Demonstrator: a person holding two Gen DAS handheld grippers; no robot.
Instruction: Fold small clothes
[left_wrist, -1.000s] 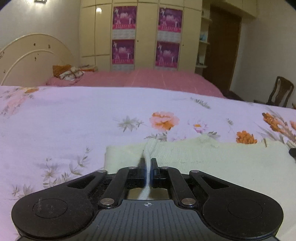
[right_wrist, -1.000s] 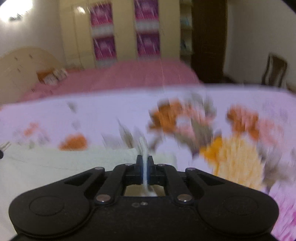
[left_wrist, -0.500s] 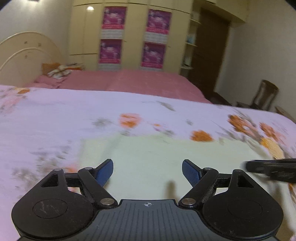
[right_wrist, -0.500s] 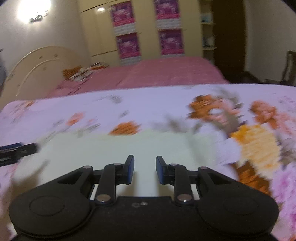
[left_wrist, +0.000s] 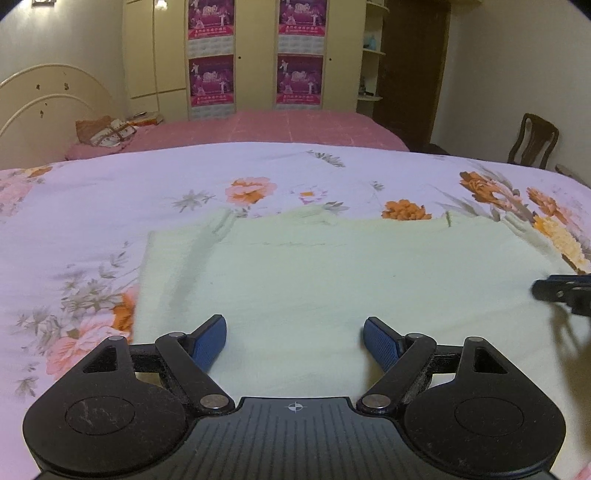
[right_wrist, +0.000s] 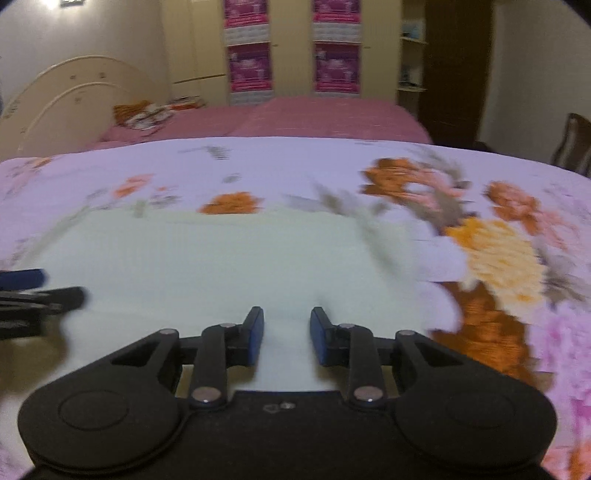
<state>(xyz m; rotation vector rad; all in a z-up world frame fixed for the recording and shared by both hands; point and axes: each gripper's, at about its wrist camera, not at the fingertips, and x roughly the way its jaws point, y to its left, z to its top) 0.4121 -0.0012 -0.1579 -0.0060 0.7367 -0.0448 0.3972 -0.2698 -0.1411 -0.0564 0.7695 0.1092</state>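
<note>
A pale green knit garment (left_wrist: 332, 280) lies flat and folded on the floral bedsheet (left_wrist: 110, 192); the right wrist view shows the garment (right_wrist: 207, 258) too, blurred. My left gripper (left_wrist: 294, 345) hovers over its near edge, jaws wide open, nothing between the blue pads (left_wrist: 208, 343). My right gripper (right_wrist: 287, 338) is over the garment's right part, jaws parted a little and empty. Each gripper shows in the other's view: the right gripper (left_wrist: 565, 293) at the right edge, the left gripper (right_wrist: 33, 291) at the left edge.
The floral sheet (right_wrist: 498, 229) spreads around the garment on all sides. Behind it is a pink bed (left_wrist: 258, 129) with a cushion (left_wrist: 105, 131) and a cream headboard (left_wrist: 44, 99). A wardrobe (left_wrist: 255, 55) with posters and a wooden chair (left_wrist: 532, 144) stand at the back.
Both grippers were shut on pinched folds of the green garment a second ago. They have let go, opened and drawn back toward me, and the garment now lies flat.
</note>
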